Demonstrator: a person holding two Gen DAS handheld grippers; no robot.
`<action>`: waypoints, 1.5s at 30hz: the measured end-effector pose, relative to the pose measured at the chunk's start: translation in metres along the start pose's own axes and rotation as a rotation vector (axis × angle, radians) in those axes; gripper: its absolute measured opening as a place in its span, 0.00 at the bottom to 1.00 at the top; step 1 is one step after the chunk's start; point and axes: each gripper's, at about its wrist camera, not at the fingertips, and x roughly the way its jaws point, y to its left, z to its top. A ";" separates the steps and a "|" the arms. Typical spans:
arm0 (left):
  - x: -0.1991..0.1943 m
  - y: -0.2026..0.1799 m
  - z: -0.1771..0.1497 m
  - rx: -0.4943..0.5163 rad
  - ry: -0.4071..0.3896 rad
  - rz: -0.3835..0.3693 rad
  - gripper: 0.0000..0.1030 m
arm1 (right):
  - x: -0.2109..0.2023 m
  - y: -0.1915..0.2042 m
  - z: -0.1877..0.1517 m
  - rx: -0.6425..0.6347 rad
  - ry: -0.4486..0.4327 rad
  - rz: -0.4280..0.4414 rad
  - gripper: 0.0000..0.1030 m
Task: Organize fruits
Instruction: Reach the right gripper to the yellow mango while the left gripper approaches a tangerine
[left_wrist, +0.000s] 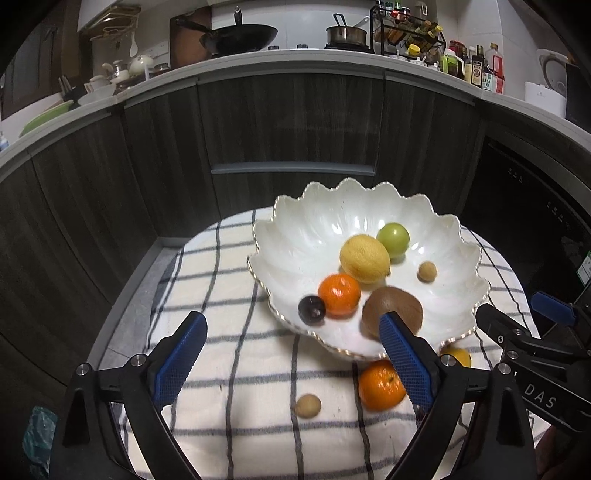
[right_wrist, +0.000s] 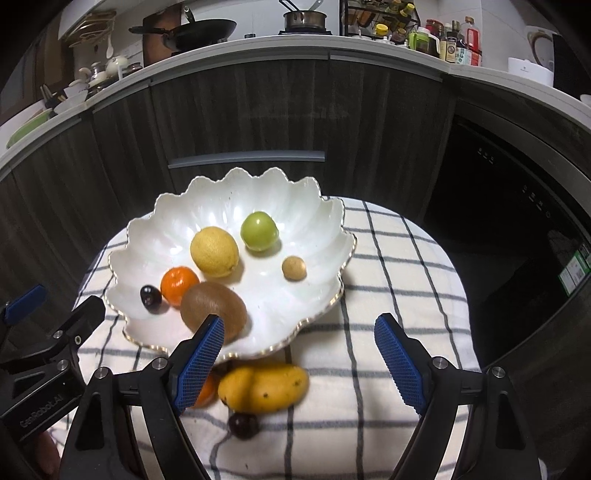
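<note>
A white scalloped bowl (left_wrist: 303, 240) (right_wrist: 314, 221) sits on a checked cloth (left_wrist: 229, 288) (right_wrist: 388, 258). In it lie a lemon (left_wrist: 364, 258) (right_wrist: 214, 251), a green fruit (left_wrist: 392, 238) (right_wrist: 259, 231), a tangerine (left_wrist: 339, 294) (right_wrist: 178, 282), a kiwi (left_wrist: 391, 308) (right_wrist: 212, 306), a dark cherry (left_wrist: 312, 309) (right_wrist: 150, 298) and a small tan longan (left_wrist: 427, 271) (right_wrist: 294, 268). On the cloth lie a second tangerine (left_wrist: 378, 386) (right_wrist: 205, 393), a longan (left_wrist: 307, 405), a yellow mango (right_wrist: 264, 387) and a cherry (right_wrist: 243, 424). My left gripper (left_wrist: 291, 363) and right gripper (right_wrist: 297, 365) are both open and empty, in front of the bowl.
Dark cabinet fronts (left_wrist: 295, 122) stand behind the table. The counter above holds a wok (left_wrist: 240, 37), a pot (left_wrist: 345, 35), a spice rack (left_wrist: 406, 29), bottles (left_wrist: 480, 68) and dishes (left_wrist: 107, 81). A dark appliance (right_wrist: 517, 221) stands at the right.
</note>
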 end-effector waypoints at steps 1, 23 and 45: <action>-0.001 -0.001 -0.002 0.000 0.004 -0.003 0.93 | -0.001 -0.001 -0.003 -0.001 0.003 0.003 0.82; 0.010 0.002 -0.040 0.000 0.042 0.042 0.93 | 0.030 0.009 -0.046 -0.055 0.120 0.079 0.82; 0.034 0.009 -0.047 -0.028 0.092 0.060 0.96 | 0.065 0.018 -0.047 -0.077 0.172 0.111 0.89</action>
